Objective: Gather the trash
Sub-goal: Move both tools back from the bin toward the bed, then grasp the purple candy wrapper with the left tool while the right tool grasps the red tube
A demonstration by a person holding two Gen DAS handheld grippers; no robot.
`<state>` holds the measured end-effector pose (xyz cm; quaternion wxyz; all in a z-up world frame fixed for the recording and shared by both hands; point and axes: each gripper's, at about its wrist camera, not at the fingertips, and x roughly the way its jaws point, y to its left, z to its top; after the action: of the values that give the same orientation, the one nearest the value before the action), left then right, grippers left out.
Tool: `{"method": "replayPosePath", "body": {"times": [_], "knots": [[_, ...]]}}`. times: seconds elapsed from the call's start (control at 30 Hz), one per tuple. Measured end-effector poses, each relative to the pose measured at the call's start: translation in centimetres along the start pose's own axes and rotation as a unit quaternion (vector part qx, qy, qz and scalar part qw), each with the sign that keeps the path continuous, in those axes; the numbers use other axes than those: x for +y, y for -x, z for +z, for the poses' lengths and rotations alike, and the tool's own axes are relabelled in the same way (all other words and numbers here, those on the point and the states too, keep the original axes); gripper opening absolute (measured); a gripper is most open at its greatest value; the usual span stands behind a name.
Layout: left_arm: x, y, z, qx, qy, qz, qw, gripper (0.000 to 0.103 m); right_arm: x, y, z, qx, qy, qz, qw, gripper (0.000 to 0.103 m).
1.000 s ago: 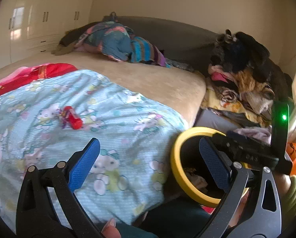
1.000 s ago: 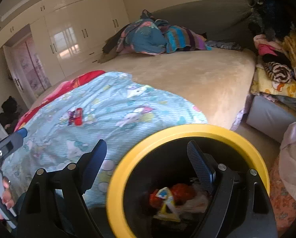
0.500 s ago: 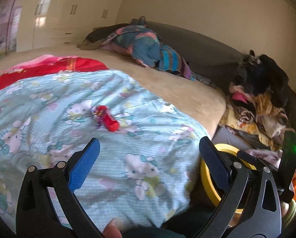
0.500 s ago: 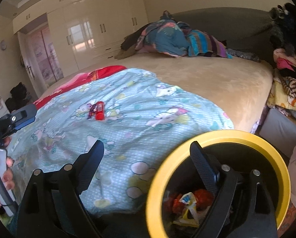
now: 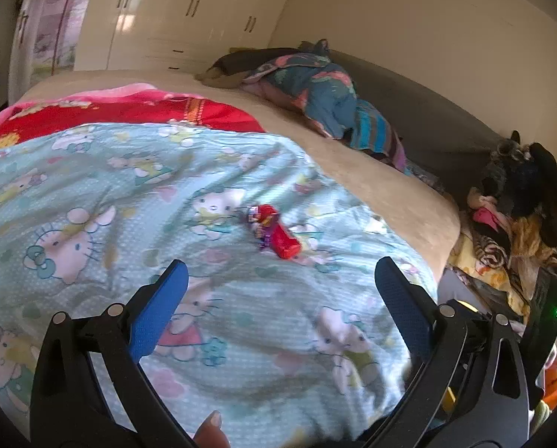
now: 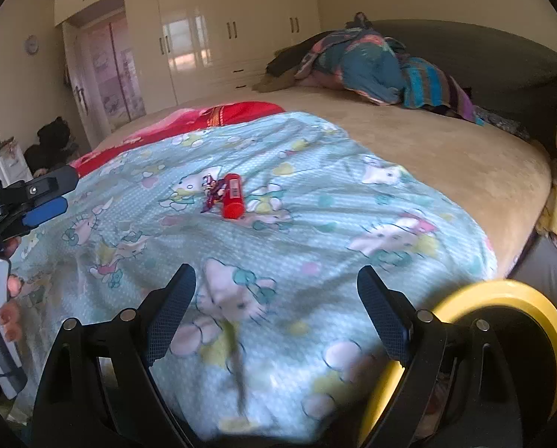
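Lining up on red wrapper (image 5: 276, 232) atop Hello Kitty quilt (image 5: 92, 194), left gripper (image 5: 278, 291) and right gripper (image 6: 276, 291) both wide and empty; next: reach, pinch, drop into yellow-rimmed bin (image 6: 521, 295).

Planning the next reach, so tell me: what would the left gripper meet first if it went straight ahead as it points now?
Probably the cartoon-print blanket, with the red wrapper lying roughly centred ahead of the open left gripper. Depth is unclear, so it may touch fabric short of it.

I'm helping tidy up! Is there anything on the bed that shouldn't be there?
Yes. A red snack wrapper lies crumpled on the Hello Kitty blanket, out past both open grippers. It looks like litter and belongs in the yellow-rimmed bin beside the bed.
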<state>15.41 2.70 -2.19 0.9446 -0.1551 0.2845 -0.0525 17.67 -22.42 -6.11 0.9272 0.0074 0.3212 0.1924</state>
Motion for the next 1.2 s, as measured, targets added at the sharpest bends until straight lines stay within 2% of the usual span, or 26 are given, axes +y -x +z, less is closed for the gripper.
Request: {"method": "replayPosePath", "body": {"times": [0.17, 0.37, 0.5, 0.7, 0.97, 1.13, 1.2], "knots": [[2.5, -0.7, 0.1, 0.007, 0.018, 0.015, 0.9997, 0.092, 1.5, -3.8, 1.9, 0.009, 0.010, 0.021, 1.000, 0.085], [4.8, -2.4, 0.6, 0.024, 0.036, 0.014, 0.9990, 0.091, 2.7, -8.3, 3.8, 0.033, 0.022, 0.034, 0.999, 0.073], [5.8, -4.2, 1.2, 0.039, 0.049, 0.006, 0.9981, 0.078, 3.1, -11.6, 4.9, 0.055, 0.022, 0.041, 0.997, 0.063], [6.5, -8.1, 2.5, 0.072, 0.058, -0.008, 0.9957, 0.060, 3.0, -16.1, 6.1, 0.091, 0.022, 0.041, 0.995, 0.056], [6.5, -13.4, 3.2, 0.117, 0.061, -0.026, 0.9909, 0.056, 1.7, -19.7, 6.6, 0.122, -0.016, 0.066, 0.990, 0.051], [6.5, -17.1, 3.6, 0.149, 0.098, -0.061, 0.9821, 0.052, 1.8, -20.7, 6.4, 0.132, -0.018, 0.084, 0.988, 0.050], [6.3, -18.1, 3.8, 0.153, 0.107, -0.070, 0.9799, 0.052, 1.9, -21.1, 6.2, 0.137, -0.013, 0.090, 0.986, 0.044]]}}
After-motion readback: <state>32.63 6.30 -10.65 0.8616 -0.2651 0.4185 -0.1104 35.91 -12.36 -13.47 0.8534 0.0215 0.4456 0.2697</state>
